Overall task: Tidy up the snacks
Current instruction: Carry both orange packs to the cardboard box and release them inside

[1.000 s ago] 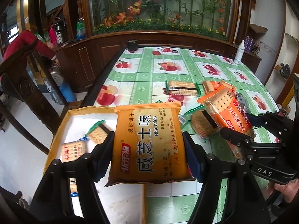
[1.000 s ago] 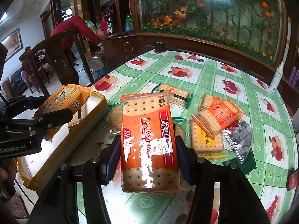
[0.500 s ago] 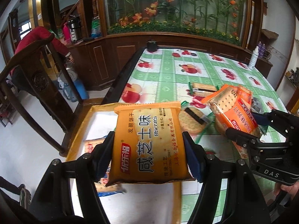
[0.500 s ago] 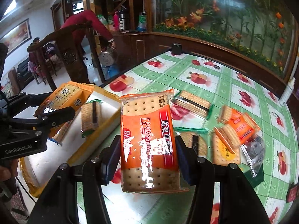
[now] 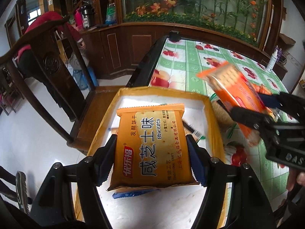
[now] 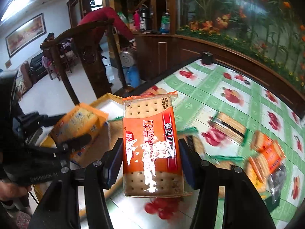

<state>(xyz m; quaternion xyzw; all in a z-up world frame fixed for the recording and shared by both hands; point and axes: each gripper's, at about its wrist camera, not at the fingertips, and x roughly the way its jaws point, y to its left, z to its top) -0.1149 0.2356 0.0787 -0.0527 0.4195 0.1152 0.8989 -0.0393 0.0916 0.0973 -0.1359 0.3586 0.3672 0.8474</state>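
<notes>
Fruit-print green cloth is covering the surface (image 6: 219, 95), with a big flower mural behind it and a carved wooden chair (image 5: 51, 61) off to the side. Left gripper (image 5: 152, 152) is clamping a yellow biscuit pack (image 5: 152, 147) between its fingers, hanging right over the white-lined yellow box (image 5: 215, 118). Right gripper (image 6: 150, 158) is squeezing an orange soda cracker pack (image 6: 152, 147) above the surface, just beside that box. More cracker packs (image 6: 266, 158) are lying scattered on the cloth.
</notes>
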